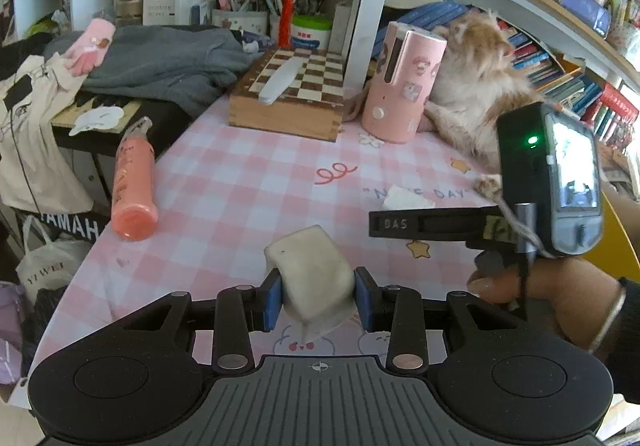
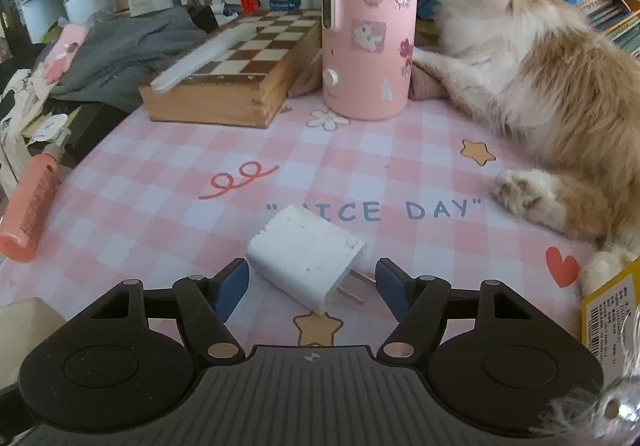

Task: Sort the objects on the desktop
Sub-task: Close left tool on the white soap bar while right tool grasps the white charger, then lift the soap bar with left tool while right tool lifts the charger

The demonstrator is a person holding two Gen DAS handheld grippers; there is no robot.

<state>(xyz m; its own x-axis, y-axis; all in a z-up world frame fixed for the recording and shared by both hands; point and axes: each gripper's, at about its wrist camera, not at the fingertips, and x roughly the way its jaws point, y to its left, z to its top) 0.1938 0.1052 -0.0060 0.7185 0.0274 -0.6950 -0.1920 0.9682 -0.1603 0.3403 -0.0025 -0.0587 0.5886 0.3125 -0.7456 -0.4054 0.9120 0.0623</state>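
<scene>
The left gripper (image 1: 318, 296) is clamped on a cream-white block (image 1: 310, 276), its blue pads (image 1: 273, 300) pressing both sides and holding it above the pink checked tablecloth (image 1: 224, 182). The right gripper (image 2: 312, 286) stands wide, its jaws apart on either side of a white plug adapter (image 2: 306, 260) that lies on its side on the cloth with its prongs toward the right finger, touching neither. Beyond stand a pink cylinder (image 2: 366, 30), a wooden chessboard box (image 2: 236, 74) and a coral bottle (image 2: 30, 210) at left, with a cat (image 2: 532, 70) stretched along the right.
</scene>
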